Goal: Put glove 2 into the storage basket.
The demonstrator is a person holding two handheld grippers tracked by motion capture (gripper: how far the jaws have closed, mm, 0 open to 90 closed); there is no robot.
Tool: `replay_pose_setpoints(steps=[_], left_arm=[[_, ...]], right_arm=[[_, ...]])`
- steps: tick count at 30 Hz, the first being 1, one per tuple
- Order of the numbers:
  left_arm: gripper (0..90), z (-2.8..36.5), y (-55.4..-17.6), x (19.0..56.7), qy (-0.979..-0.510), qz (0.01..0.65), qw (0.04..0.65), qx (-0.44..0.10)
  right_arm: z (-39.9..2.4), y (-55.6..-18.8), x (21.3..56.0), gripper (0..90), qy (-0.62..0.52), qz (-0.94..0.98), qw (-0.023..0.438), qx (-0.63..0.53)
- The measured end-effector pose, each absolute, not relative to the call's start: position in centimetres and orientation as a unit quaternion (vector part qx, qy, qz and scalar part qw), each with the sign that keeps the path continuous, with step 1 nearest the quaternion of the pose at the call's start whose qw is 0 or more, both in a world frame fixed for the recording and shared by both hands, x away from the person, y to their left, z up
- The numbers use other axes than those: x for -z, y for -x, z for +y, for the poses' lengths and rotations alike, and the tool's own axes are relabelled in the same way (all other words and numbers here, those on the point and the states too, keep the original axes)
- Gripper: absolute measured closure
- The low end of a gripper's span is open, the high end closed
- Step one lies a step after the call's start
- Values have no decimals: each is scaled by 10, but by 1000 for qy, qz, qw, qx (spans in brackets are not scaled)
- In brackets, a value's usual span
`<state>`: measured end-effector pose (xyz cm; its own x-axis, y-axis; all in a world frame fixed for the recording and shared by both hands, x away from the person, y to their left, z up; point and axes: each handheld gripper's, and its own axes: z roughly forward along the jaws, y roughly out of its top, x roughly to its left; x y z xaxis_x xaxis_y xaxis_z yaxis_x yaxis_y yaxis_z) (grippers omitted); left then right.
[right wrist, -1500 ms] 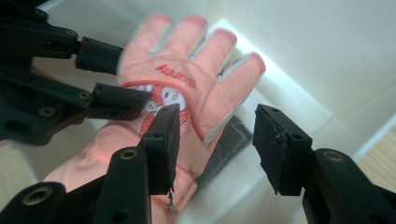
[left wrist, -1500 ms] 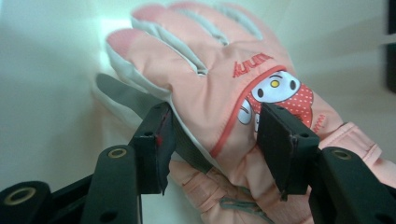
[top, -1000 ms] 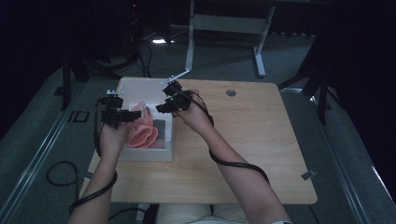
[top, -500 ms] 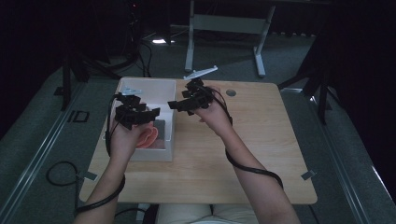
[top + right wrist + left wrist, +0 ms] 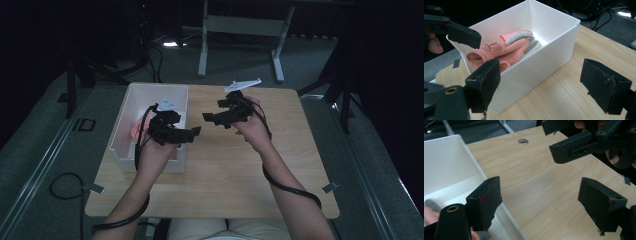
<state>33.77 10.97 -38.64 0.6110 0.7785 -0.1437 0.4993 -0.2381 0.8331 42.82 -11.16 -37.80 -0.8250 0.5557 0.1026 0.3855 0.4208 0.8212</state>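
Observation:
A white box (image 5: 122,127) stands on the left part of the wooden table (image 5: 235,175). Pink and grey gloves (image 5: 506,47) lie bunched in its bottom, and a bit of them (image 5: 135,131) shows past my left hand. My left gripper (image 5: 194,131) hovers just right of the box's near corner, open and empty; in its own view the left gripper (image 5: 541,205) spans bare tabletop beside the box wall (image 5: 451,167). My right gripper (image 5: 214,111) hangs over the table's middle, open and empty, facing the left one. In its own view the right gripper (image 5: 541,87) looks at the box (image 5: 554,42).
A round cable hole (image 5: 523,141) sits in the tabletop near the far edge. Beyond the table stands a metal frame (image 5: 204,45) on the grey floor. A black cable (image 5: 62,182) loops on the floor at the left. Bare wood lies right of both hands.
Both grippers have moved right, away from the box. The left one has come out from over the gloves, which now lie loose inside. The right one has moved toward the table's middle.

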Motion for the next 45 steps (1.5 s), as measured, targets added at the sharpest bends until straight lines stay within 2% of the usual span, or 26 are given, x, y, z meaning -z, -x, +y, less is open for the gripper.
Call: replay_pose_setpoints(steps=[5, 16, 25, 32, 36, 45], left_arm=[[6, 94, -336, 391, -781, 395, 465, -138], [5, 64, -324, 407, -796, 347, 478, -127], [6, 46, -318, 424, -820, 316, 465, -109], [5, 34, -309, 436, -836, 282, 456, -116], [6, 28, -305, 446, -851, 258, 446, -95], [6, 22, -300, 475, -858, 247, 443, -81]], right_arm=[[-127, -423, 385, 153, -277, 839, 103, -456], [-150, -411, 409, 152, -270, 846, 106, -448], [-163, -400, 436, 146, -262, 853, 99, -441], [-170, -393, 458, 147, -257, 861, 91, -429], [-176, -390, 471, 147, -259, 866, 83, -421], [-187, -379, 500, 145, -260, 872, 79, -406]])
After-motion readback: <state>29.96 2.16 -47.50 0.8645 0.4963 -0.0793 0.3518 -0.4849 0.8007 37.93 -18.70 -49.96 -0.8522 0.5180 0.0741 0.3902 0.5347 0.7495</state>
